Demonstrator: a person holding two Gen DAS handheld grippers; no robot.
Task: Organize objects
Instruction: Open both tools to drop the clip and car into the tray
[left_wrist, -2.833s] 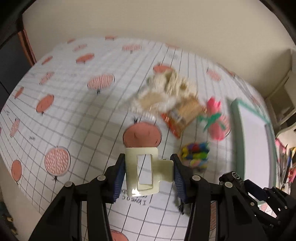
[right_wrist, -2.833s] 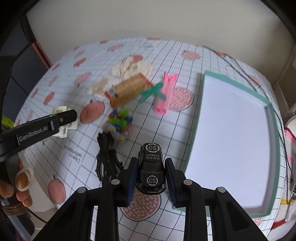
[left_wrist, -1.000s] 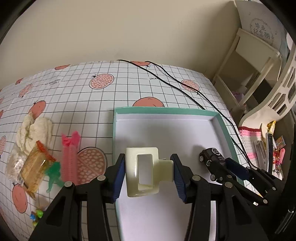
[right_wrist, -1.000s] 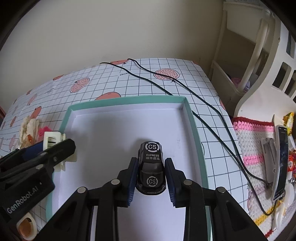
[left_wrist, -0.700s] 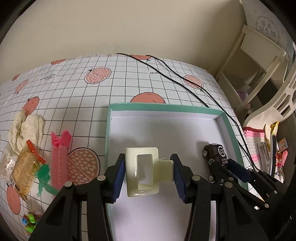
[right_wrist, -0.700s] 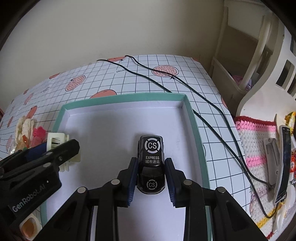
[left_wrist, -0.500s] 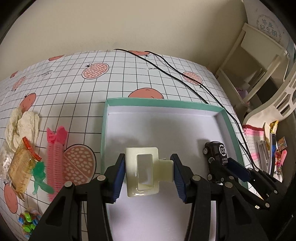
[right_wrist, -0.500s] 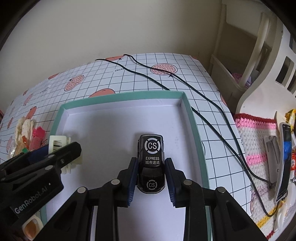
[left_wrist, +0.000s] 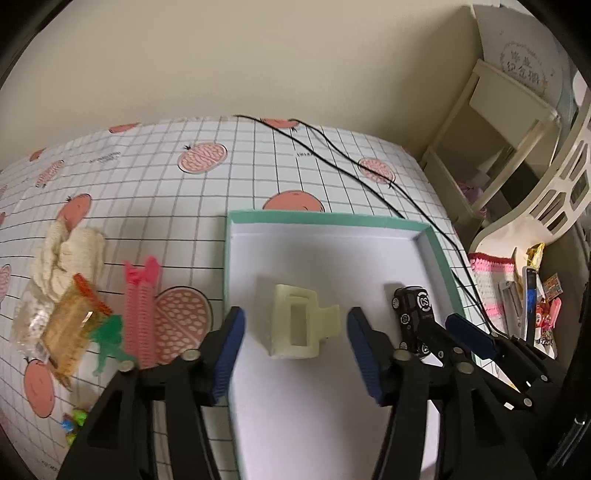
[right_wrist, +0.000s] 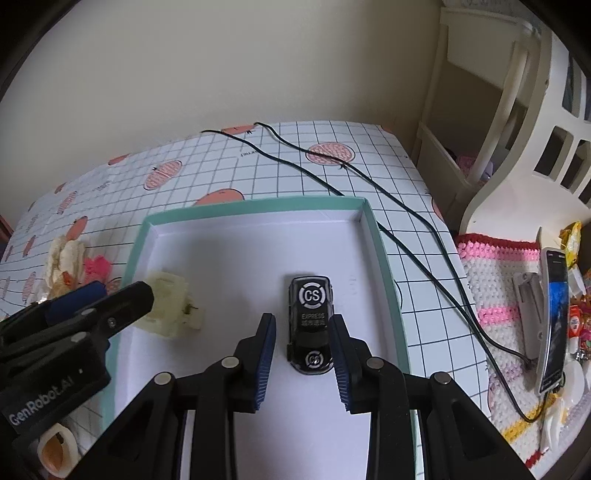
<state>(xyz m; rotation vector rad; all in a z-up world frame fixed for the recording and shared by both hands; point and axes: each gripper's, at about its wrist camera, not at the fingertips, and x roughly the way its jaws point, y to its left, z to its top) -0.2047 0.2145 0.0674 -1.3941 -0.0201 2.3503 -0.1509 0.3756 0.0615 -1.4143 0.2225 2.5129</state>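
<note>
Surface: gridded cloth (left_wrist: 229, 173) with pink fruit prints, cream wall behind, white furniture at far right.
Left tongs (left_wrist: 295, 338): spread wide, pads clear of the clip on both sides, holding nothing.
Right tongs (right_wrist: 301, 345): spread, pads flanking the car's near half with a thin gap each side; not pinching it.
Clip (left_wrist: 301, 323): cream claw clip, lying on the tray floor, near-left part of the tray.
Clip handling: judged light, rigid plastic, sprung; smooth faces could slip. Best taken across the flat body, not the teeth or lever tails.
Car (right_wrist: 311, 325): black toy car, on the tray floor right of the clip, well apart from it.
Car handling: judged small, hard, glossy; may roll on its wheels if nudged. Grip across the flanks, as the pads now sit.
Tray (right_wrist: 255, 206): shallow, white inside, teal rim; holds only clip and car.
Left of tray: pink comb (left_wrist: 142, 310), green piece (left_wrist: 109, 334), snack packet (left_wrist: 72, 321), cream knit (left_wrist: 62, 243), coloured bits (left_wrist: 74, 430) at near edge. Judged still to sort.
Right of tray: black cable (right_wrist: 410, 218) running along the rim.
Writing: car roof "CS" in a ring, then "EXPRESS" over small characters I cannot read; "CS" again at its near end. Left tongs body reads "GenRobot.AI". Sign on far-right furniture, characters unclear.
</note>
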